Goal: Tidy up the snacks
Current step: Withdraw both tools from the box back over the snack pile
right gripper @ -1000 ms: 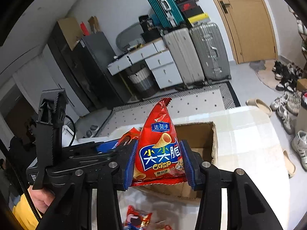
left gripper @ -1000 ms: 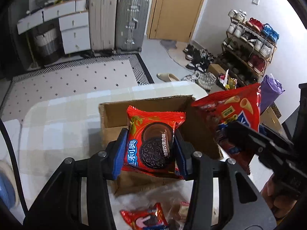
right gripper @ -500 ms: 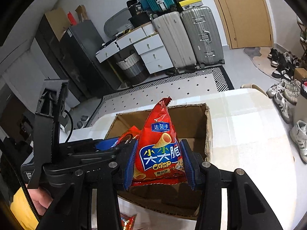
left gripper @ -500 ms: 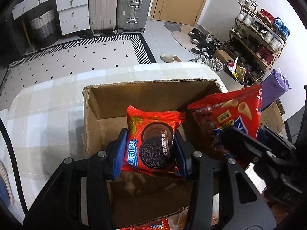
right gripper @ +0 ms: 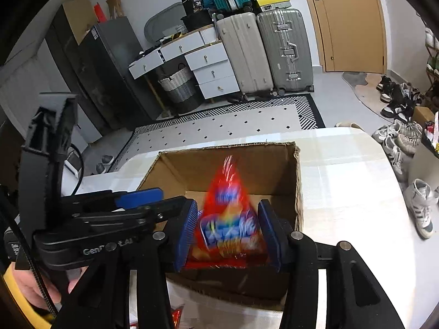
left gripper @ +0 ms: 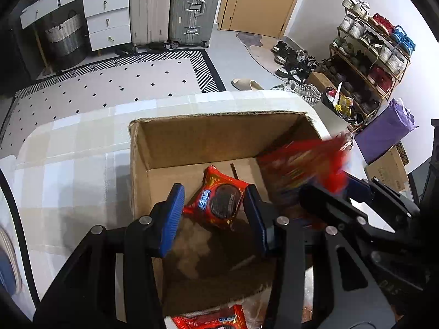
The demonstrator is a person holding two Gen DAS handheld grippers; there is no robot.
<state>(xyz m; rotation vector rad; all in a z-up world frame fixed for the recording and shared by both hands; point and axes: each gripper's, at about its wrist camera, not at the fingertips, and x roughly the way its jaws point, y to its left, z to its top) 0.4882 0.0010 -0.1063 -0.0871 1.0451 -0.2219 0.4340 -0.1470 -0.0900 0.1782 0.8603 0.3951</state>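
An open cardboard box [left gripper: 219, 115] [right gripper: 227, 145] stands on the checked table. A red chocolate-cookie packet [left gripper: 219, 203] lies tilted on the box floor, between the blue pads of my left gripper [left gripper: 213, 187] but clear of them. That gripper hangs over the near part of the box. The jaws of my right gripper [right gripper: 227, 204] are opening over the box's right side. A red cone-crisp bag [right gripper: 227, 227] [left gripper: 301, 164], blurred by motion, slides down between its pads.
More red snack packets [left gripper: 211, 319] lie on the table in front of the box. The table [left gripper: 68, 164] drops off to the floor beyond the box. A person's hand [right gripper: 35, 288] holds the left gripper. Shoes, suitcases and drawers are far off.
Both grippers have sunk toward the box. The cookie packet has dropped from the left pads onto the box floor. The crisp bag has started slipping down between the right pads.
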